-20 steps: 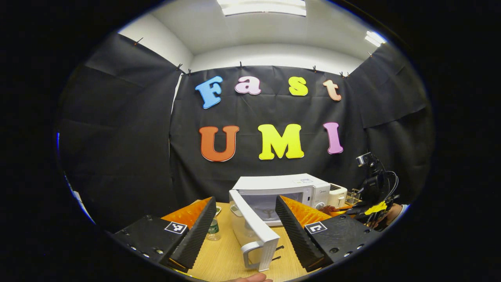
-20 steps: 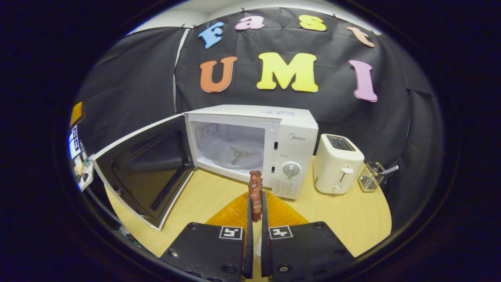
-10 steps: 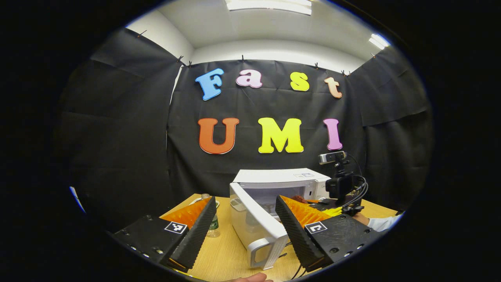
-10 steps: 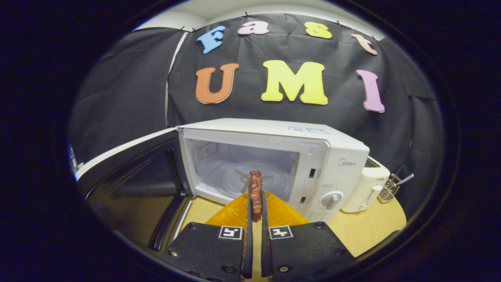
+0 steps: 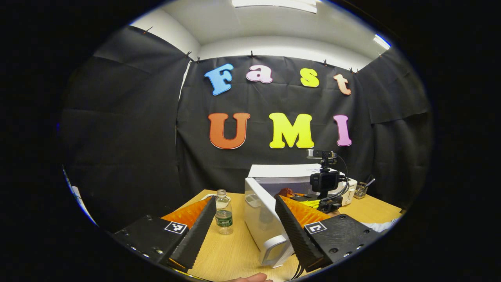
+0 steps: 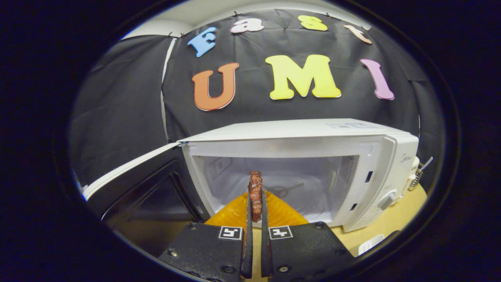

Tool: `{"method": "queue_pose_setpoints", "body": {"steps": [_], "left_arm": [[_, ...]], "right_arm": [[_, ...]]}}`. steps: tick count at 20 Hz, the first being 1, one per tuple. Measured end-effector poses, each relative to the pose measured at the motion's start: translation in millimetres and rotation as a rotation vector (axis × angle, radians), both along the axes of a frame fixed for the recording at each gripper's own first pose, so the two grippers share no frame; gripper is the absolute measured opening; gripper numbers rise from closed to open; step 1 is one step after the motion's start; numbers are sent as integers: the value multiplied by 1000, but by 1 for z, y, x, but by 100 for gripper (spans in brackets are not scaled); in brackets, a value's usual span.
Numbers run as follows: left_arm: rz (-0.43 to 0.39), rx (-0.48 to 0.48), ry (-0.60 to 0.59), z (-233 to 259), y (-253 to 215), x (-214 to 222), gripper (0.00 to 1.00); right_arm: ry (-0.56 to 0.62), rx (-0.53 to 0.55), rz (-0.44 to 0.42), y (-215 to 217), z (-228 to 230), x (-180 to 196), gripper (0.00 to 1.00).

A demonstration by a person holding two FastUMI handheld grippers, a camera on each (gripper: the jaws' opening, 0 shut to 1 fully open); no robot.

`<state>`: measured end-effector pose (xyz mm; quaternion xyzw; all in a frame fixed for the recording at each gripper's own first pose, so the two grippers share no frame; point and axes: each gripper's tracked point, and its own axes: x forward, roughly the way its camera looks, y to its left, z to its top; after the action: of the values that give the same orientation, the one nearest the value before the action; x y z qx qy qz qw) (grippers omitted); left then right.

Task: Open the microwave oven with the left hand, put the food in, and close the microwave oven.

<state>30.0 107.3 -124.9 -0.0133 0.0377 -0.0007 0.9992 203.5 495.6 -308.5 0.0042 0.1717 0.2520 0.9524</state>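
With the microwave (image 6: 297, 168) door (image 5: 263, 219) swung open, the loading step is in hand — the right gripper (image 6: 255, 219) pinches the food (image 6: 255, 194) upright between nearly closed jaws just before the cavity, and next should carry it inside and release — while the left gripper (image 5: 244, 227), jaws spread and empty, waits beside the door.

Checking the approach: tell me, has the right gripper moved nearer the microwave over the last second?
Yes. The right gripper, shut on the food, has advanced toward the open microwave, whose cavity now looms much larger in the right gripper view.
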Motion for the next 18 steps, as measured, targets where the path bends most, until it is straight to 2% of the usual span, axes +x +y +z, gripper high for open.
{"method": "queue_pose_setpoints", "body": {"steps": [6, 13, 15, 16, 17, 18], "left_arm": [[-12, -2, 10, -8, -1, 6, 92], [-25, 12, 30, -16, -5, 10, 92], [-25, 12, 32, -18, -5, 11, 92], [-27, 11, 37, -19, -5, 12, 92], [-29, 9, 42, -22, -6, 12, 92], [-31, 9, 46, -23, -6, 12, 92]], "right_arm": [[9, 76, 16, 0, 1, 9, 12], [162, 258, -103, -7, -32, 54, 12], [195, 352, -155, -8, -37, 73, 13], [179, 407, -183, -10, -32, 82, 16], [160, 418, -218, -14, -32, 90, 20], [144, 420, -236, -17, -32, 91, 51]]}}
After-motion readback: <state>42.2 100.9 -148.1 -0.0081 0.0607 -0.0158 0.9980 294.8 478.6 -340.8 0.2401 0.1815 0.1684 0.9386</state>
